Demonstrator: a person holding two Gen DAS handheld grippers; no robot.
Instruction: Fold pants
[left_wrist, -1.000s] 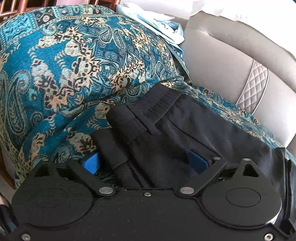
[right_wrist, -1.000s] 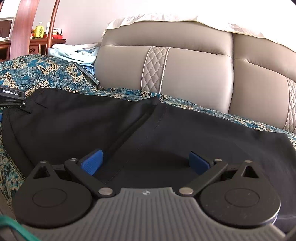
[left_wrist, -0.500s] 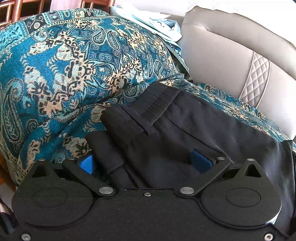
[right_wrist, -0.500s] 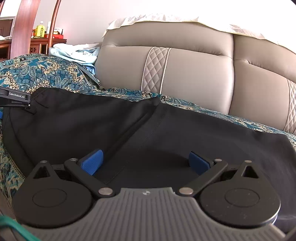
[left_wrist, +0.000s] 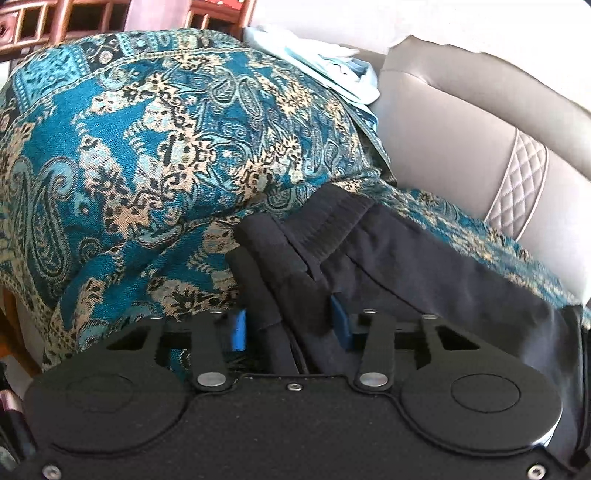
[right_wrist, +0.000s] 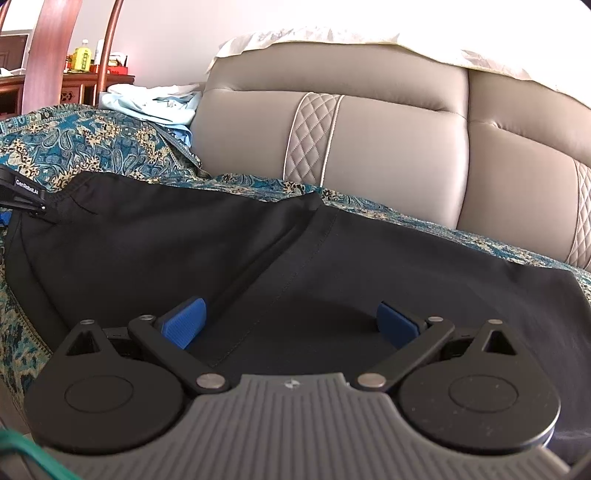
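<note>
Pants waistband pinched, legs spread across the sofa throw.
My left hand-held gripper clamps the bunched waistband; my right hand-held gripper hovers with jaws apart over the leg fabric. I'd grip both layers squarely before lifting. Light-blue clothes on the paisley throw crowd the left end.

Bright daylight washes out the wall above the sofa back, far beyond the right gripper; the black pants lose detail; fisheye bending curves the edges, and the left view looks slightly soft
</note>
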